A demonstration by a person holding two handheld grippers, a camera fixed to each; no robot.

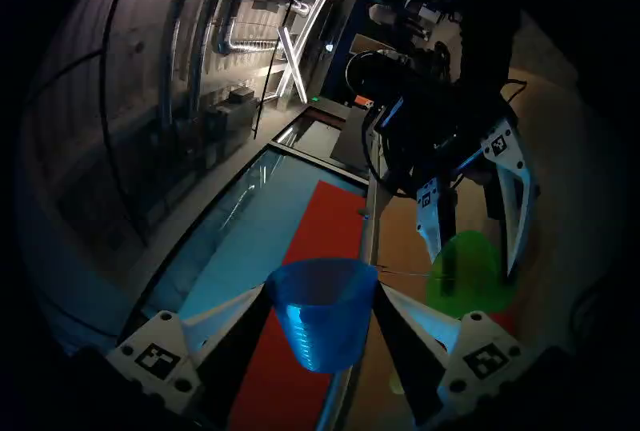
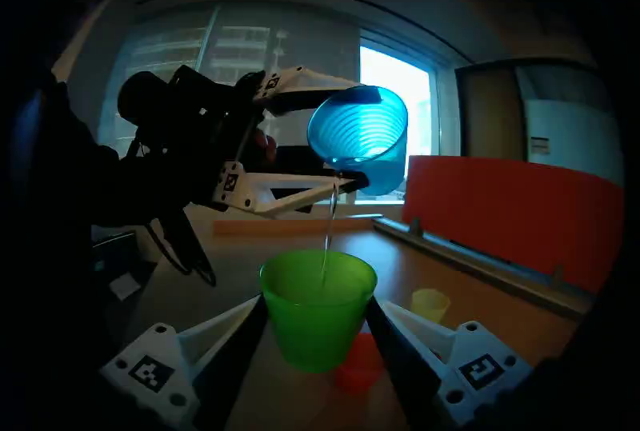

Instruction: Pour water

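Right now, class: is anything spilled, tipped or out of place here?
Nothing stands out. The blue cup is tipped in the left gripper, but on purpose: its thin water stream falls into the green cup held upright by the right gripper. No puddle shows on the table.

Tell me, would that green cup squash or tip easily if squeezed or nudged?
Probably light and thin-walled: the green cup looks like translucent plastic, so hard squeezing by the right tongs might dent it. Its narrow base suggests it tips easily when empty; the water trickling in should steady it.
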